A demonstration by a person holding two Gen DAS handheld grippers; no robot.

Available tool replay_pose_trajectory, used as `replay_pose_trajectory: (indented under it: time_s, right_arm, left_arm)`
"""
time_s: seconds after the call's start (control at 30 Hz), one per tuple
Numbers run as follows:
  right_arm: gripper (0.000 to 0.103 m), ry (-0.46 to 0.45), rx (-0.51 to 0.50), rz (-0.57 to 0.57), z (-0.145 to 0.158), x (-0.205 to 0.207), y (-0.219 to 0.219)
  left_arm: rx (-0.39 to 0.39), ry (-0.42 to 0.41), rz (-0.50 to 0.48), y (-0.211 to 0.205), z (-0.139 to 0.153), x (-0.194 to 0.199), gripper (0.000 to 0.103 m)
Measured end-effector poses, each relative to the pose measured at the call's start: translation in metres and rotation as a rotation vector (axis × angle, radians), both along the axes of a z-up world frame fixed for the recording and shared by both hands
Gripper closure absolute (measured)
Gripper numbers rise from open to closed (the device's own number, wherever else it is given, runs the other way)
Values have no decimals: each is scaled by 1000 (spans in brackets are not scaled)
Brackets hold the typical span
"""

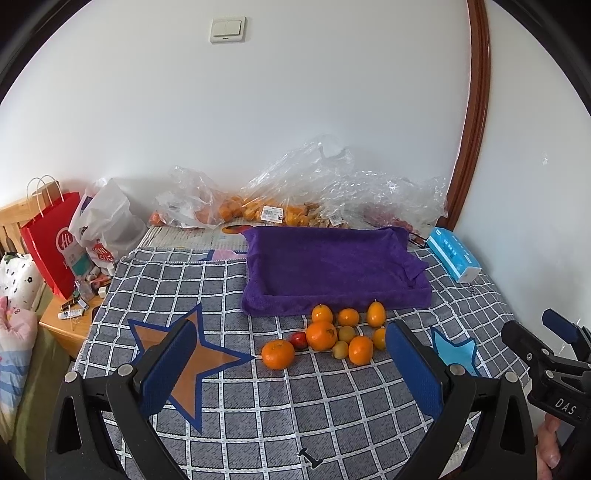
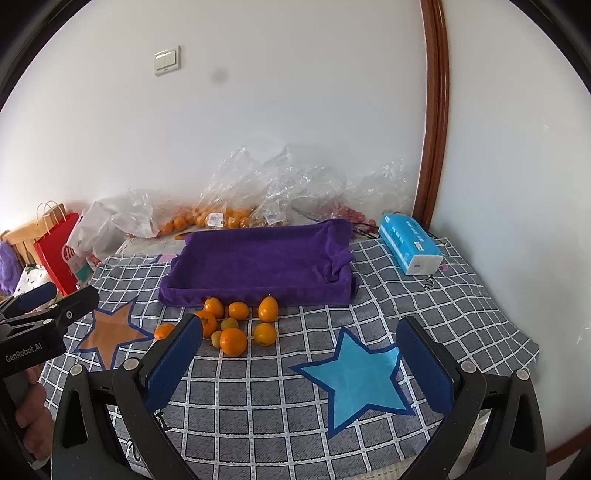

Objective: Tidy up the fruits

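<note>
While I hold left gripper (image 1: 291, 373) and right gripper (image 2: 299, 365) wide, empty | fruit pile (image 1: 332, 338) just before purple tray (image 1: 332, 258) | risk: nudged round fruits roll apart.

home, likely bedroom. grey checked cloth with star patches (image 1: 258, 398) spread over flat surface, maybe bed, against plain white wall (image 1: 258, 122). on wall above cloth: cream double rocker light switch (image 1: 227, 29). right of cloth: curved dark brown wooden door frame (image 1: 476, 110). left of cloth: low light wooden bedside table (image 1: 64, 326) cluttered with small bottles, red paper shopping bag with white handles (image 1: 50, 236), white plastic carrier bag (image 1: 107, 221). behind cloth: crumpled clear plastic grocery bags with price labels (image 1: 314, 184). on cloth's right edge: blue tissue pack (image 1: 454, 254).
</note>
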State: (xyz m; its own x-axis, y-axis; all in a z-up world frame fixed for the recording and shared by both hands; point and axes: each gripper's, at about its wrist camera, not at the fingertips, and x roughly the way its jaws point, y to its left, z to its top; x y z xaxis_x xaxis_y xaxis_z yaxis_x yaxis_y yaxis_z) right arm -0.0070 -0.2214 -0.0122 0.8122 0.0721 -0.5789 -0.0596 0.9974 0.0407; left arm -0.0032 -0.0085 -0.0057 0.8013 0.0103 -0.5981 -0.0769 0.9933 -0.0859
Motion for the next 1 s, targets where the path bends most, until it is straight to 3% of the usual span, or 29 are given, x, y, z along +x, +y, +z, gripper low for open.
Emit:
replay_pose_trajectory:
  time_s: [0.2, 0.37, 0.5, 0.6, 0.73, 0.9, 1.0]
  right_arm:
    - [0, 46, -2, -30, -23, 18, -2]
    - [0, 97, 80, 15, -54, 37, -1]
    - [0, 88, 16, 0, -77, 50, 12]
    - [1, 133, -18, 9, -94, 66, 20]
    - [22, 176, -31, -15, -115, 83, 24]
    - [35, 217, 132, -3, -131, 104, 18]
    - [48, 269, 160, 21, -140, 119, 22]
  left_arm:
    - [1, 46, 9, 10, -26, 17, 1]
    - [12, 89, 29, 21, -56, 34, 1]
    - [6, 147, 24, 34, -78, 52, 1]
    - [21, 161, 41, 43, -89, 61, 1]
    - [-15, 183, 34, 57, -103, 71, 1]
    - [-50, 196, 15, 67, -119, 76, 1]
    - [-67, 196, 2, 69, -125, 78, 1]
